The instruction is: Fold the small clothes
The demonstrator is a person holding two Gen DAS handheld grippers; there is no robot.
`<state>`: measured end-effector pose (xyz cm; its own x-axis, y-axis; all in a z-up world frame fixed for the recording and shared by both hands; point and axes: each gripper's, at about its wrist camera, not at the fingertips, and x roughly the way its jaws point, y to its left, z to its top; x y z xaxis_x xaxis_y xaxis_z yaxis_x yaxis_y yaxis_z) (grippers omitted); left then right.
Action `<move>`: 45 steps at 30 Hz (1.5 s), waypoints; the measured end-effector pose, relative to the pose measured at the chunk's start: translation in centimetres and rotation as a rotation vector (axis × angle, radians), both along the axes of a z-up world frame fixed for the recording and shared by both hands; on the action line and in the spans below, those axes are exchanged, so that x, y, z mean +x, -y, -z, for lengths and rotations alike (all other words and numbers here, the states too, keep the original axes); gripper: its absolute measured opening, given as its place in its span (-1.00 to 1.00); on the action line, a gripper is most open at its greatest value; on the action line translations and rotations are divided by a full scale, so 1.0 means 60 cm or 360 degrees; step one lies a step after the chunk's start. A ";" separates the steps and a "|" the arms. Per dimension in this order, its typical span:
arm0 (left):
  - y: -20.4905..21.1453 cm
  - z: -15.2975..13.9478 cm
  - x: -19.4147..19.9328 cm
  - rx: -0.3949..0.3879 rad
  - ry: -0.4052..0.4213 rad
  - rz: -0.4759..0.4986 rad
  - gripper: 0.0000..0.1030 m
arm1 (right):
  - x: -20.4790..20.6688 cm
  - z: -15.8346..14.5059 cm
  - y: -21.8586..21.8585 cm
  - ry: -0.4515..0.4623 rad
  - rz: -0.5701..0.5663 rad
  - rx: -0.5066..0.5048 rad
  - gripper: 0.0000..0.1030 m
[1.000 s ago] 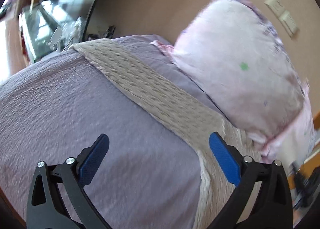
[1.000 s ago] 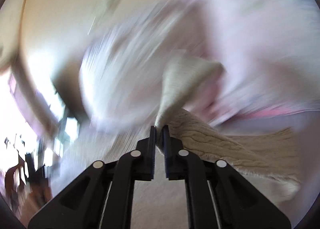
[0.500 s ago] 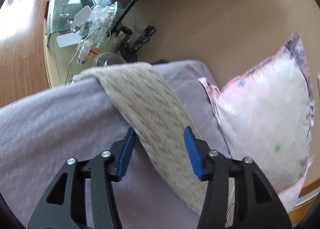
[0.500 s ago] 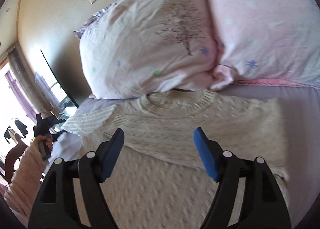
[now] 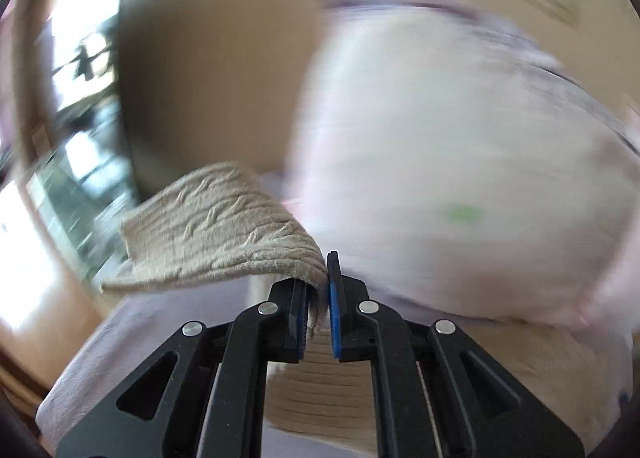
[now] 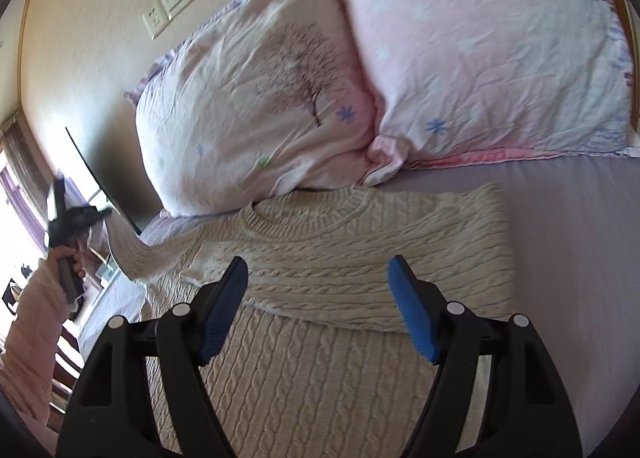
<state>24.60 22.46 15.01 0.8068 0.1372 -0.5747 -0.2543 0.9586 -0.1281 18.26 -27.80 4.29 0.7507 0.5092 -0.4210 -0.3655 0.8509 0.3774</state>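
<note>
A cream cable-knit sweater (image 6: 344, 258) lies flat on the purple bedsheet (image 6: 568, 242), collar toward the pillows, its right sleeve folded across the chest. My right gripper (image 6: 318, 310) is open and empty, hovering over the sweater's body. My left gripper (image 5: 318, 290) is shut on the cuff of the left sleeve (image 5: 216, 234) and holds it lifted off the bed; the left wrist view is motion-blurred. In the right wrist view the left gripper (image 6: 70, 217) shows at far left, held in a hand, with the sleeve (image 6: 132, 246) stretched up to it.
Two pink patterned pillows (image 6: 256, 109) (image 6: 488, 41) lean against the beige wall behind the sweater. Wall sockets (image 6: 168, 7) are above them. A glass table (image 5: 76, 185) with clutter stands past the bed's left edge.
My left gripper closed on the left sleeve's cuff and lifted it, swinging fast. My right gripper let go of the right sleeve, opened, and now hovers over the sweater.
</note>
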 end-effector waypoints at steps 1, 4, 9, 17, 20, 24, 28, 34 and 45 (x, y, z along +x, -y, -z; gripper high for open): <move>0.073 -0.010 0.003 0.0012 0.0028 0.0172 -0.84 | -0.002 0.001 0.012 -0.0004 0.0026 0.0033 0.41; 0.277 0.008 -0.001 -0.0030 0.0007 0.0629 -0.84 | 0.002 0.010 0.036 -0.0040 0.0069 0.0118 0.41; 0.504 0.125 -0.042 0.0158 -0.0278 0.1122 -0.82 | 0.014 0.035 0.086 -0.0198 0.0102 0.0280 0.41; 0.321 0.112 -0.146 0.0053 -0.0163 0.0784 -0.25 | 0.079 0.057 0.084 -0.0435 0.0233 0.0195 0.02; 0.234 0.122 -0.200 0.0097 -0.0224 0.0573 -0.07 | 0.083 0.066 0.089 -0.0456 0.0345 0.0202 -0.19; 0.139 0.159 -0.246 -0.0011 -0.0388 0.0442 0.01 | 0.085 0.079 0.082 -0.0477 0.0441 0.0053 -0.19; 0.110 0.193 -0.278 -0.0102 -0.0456 0.0434 0.01 | 0.092 0.090 0.076 -0.0413 0.0497 -0.0110 -0.85; 0.120 0.218 -0.324 -0.0234 -0.0501 0.0597 0.02 | 0.020 0.062 0.125 -0.0382 0.0347 -0.0016 0.24; 0.151 0.228 -0.428 -0.0335 -0.0483 0.0720 0.04 | -0.216 0.144 0.169 -0.0547 0.0126 -0.0017 -0.03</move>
<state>-1.09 13.42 1.33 0.5537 -0.3249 -0.7667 0.1195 0.9422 -0.3129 5.30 -37.93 -4.34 0.6012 0.4491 -0.6609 -0.1512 0.8761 0.4578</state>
